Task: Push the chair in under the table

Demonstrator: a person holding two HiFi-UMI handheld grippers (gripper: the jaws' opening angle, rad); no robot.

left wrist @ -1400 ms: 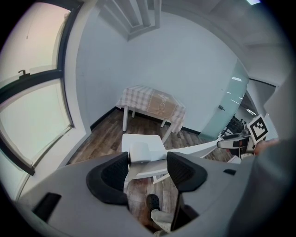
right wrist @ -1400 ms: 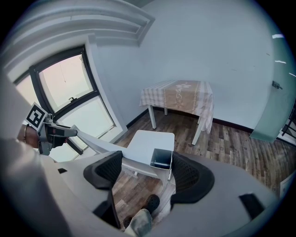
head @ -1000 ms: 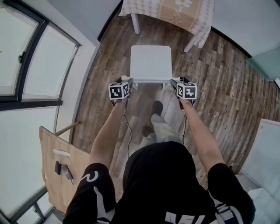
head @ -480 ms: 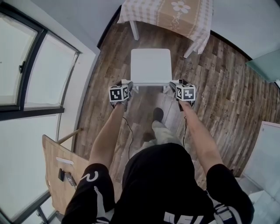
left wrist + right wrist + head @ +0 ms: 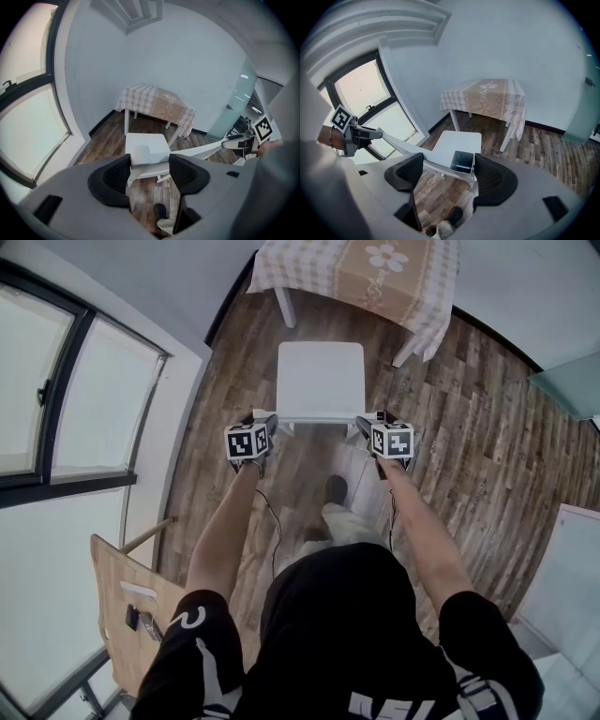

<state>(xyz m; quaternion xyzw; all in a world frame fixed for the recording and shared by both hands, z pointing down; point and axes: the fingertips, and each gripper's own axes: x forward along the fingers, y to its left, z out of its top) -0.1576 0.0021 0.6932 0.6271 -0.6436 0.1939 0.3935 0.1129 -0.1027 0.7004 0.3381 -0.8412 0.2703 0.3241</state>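
The wooden floor (image 5: pixel 469 427) spreads beneath the fingers. Farthest ahead of them stands the desk (image 5: pixel 356 268) under its checked cloth. The white chair (image 5: pixel 321 381) stands between the fingers and the desk, with its seat out in front of the desk and not under it. The left gripper (image 5: pixel 150 171) has its fingers spread, with the left corner of the chair back between them. The right gripper (image 5: pixel 449 173) has its fingers equally spread round the right corner, whose hollow post end lies against the outer finger.

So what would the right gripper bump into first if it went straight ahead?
The chair. Its back's corner post sits between the right gripper's fingers, seemingly very close.
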